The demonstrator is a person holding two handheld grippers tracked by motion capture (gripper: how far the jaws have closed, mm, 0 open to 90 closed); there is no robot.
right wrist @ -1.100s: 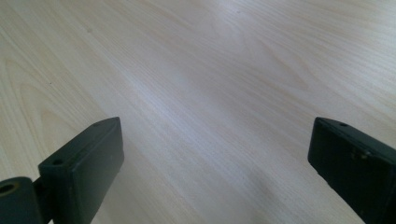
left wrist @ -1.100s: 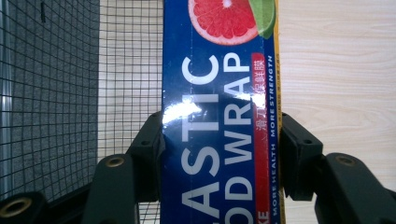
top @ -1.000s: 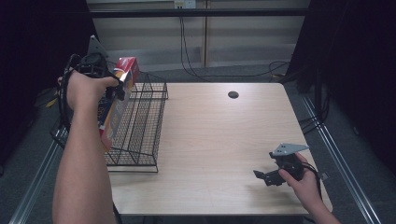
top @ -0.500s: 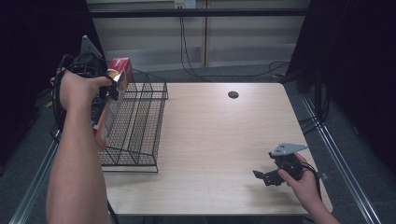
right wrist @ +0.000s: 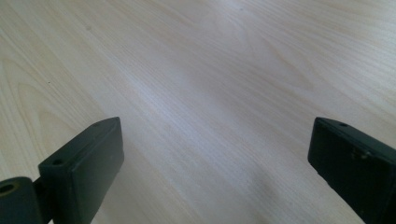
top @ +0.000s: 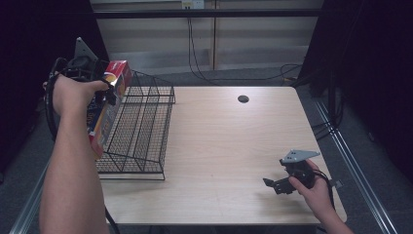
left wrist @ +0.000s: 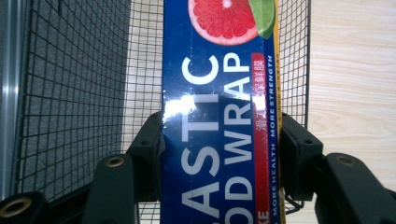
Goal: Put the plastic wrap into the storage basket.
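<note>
- Left gripper (left wrist: 219,154) raised at the table's left edge, jaws pinching one box (left wrist: 219,116) by its two long sides.
- Box long and narrow, held lifted and tilted over the left side of the wire basket (top: 139,126); in the high view, red end (top: 117,73) up and away, lower end down toward the near left corner of the basket.
- Long axis running along the jaws in the left gripper view.
- Blue face reading "PLASTIC FOOD WRAP" in part, white letters; red strip with Chinese characters; "MORE HEALTH MORE STRENGTH" along the edge; grapefruit and lime picture at the far end.
- Right gripper (top: 280,184) low over the table (top: 234,146) near its front right corner, jaws spread wide, nothing between them but bare wood.
- One box, one basket, two grippers.
</note>
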